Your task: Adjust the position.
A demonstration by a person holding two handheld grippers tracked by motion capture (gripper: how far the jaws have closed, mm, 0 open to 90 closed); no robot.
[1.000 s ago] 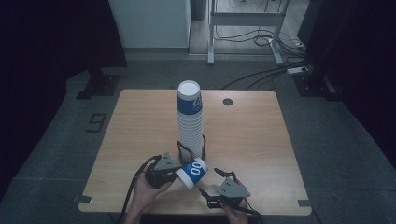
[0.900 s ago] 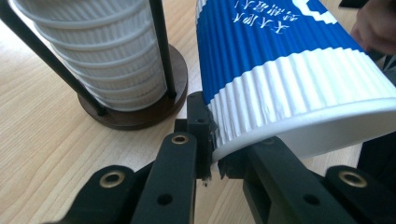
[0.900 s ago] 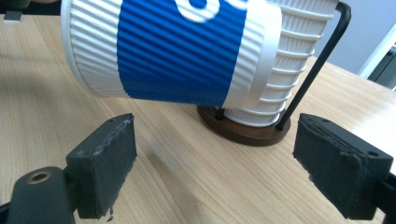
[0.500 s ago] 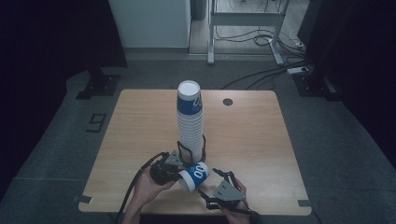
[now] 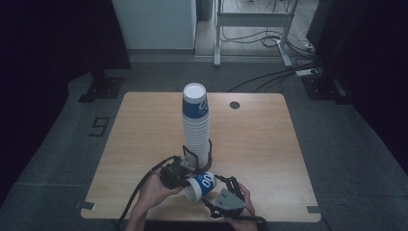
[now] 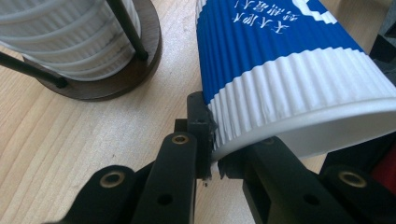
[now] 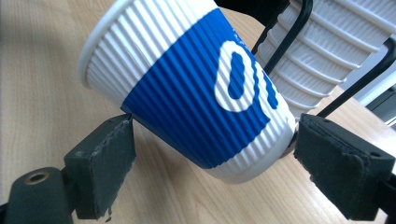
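Blue-and-white paper cup (image 5: 201, 185) is lying tilted near the table's (image 5: 144, 130) front edge, left gripper (image 6: 215, 154) pinching its rim, while the right gripper (image 7: 210, 158), jaws spread apart around its base, is needing to close gently.

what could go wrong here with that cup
The left claw pinches only the cup's thin rim, so the wall could crumple or the cup could slip out. The right claw's pads stand apart from the cup, giving no backup. The tilted cup is close to the stack and might knock it.
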